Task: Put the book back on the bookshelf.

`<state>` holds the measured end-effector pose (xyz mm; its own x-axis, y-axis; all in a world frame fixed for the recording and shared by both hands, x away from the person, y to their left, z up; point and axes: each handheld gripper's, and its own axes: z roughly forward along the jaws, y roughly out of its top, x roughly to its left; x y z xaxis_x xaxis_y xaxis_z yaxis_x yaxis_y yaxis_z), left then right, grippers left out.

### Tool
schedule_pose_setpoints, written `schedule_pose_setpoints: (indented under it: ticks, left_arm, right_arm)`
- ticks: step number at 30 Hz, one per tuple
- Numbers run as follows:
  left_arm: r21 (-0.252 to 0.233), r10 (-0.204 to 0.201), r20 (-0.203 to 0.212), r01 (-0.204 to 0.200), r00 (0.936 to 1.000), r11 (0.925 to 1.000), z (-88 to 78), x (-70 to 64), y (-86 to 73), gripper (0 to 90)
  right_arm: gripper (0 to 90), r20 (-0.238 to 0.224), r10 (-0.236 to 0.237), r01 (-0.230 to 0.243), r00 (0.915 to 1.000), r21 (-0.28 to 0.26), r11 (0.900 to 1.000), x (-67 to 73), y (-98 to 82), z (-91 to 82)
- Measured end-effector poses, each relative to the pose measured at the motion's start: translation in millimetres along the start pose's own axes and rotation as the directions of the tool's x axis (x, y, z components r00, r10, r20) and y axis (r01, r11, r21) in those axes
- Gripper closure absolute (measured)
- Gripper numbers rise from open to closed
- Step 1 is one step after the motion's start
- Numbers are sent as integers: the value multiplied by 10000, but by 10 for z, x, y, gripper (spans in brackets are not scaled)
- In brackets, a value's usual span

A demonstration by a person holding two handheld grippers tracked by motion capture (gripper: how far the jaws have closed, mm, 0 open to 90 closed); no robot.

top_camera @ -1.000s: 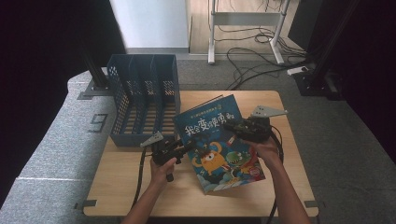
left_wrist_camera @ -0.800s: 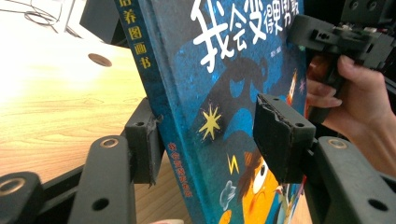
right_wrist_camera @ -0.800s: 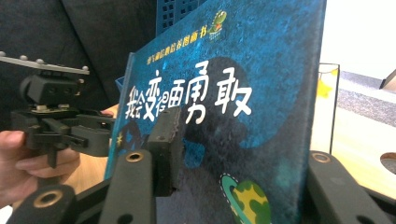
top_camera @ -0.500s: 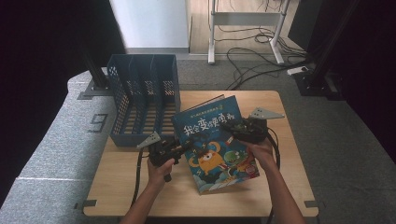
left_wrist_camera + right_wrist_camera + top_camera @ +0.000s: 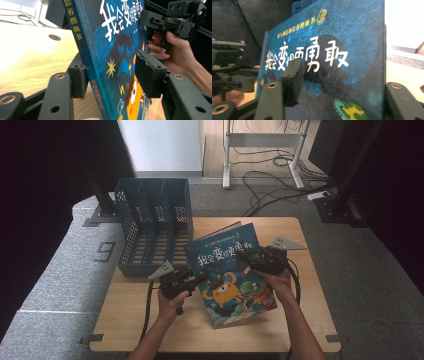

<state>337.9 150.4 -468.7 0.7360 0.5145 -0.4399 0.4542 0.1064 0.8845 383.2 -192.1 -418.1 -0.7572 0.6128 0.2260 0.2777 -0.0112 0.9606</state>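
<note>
Over the last second the book has tipped up: it lay flatter on the counter and now its top edge leans higher toward the blue rack, with the lower corner still near the counter's front. Both hands have drawn in closer to it. That reads as a lift under way, probably to stand the book upright and slot it into a compartment of the rack just behind; the rack's slots look empty from above.

The left claw holds the book at its spine side. The left gripper view makes this plain: the spine runs between the two pads, one on the back cover and one on the front, closed onto it. The right claw sits at the book's upper right. In the right gripper view one pad lies against the front cover and the other jaw stands past the book's edge, so it appears clamped on the book as well, though the contact behind is hidden.

The high view alone shows the tilt against the rack; the gripper views alone show the grips.
</note>
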Motion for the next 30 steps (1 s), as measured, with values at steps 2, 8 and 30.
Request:
schedule_pose_setpoints:
  ticks: [2, 8, 30]
  left_arm:
    - [54, 54, 65, -54, 10000, 10000, 4, 2, 3, 448]
    - [233, 400, -138, -397, 9991, 9989, 14, -46, 28, 463]
    - [230, 774, -95, -772, 9970, 9968, 15, -125, 55, 650]
  right_arm:
    - [475, -213, 137, -142, 9997, -222, 9997, -18, -34, -13]
    - [473, -462, 234, -258, 9987, -510, 9984, -50, -76, -21]
    - [382, -355, -91, 77, 9993, -401, 9992, -21, -71, 1]
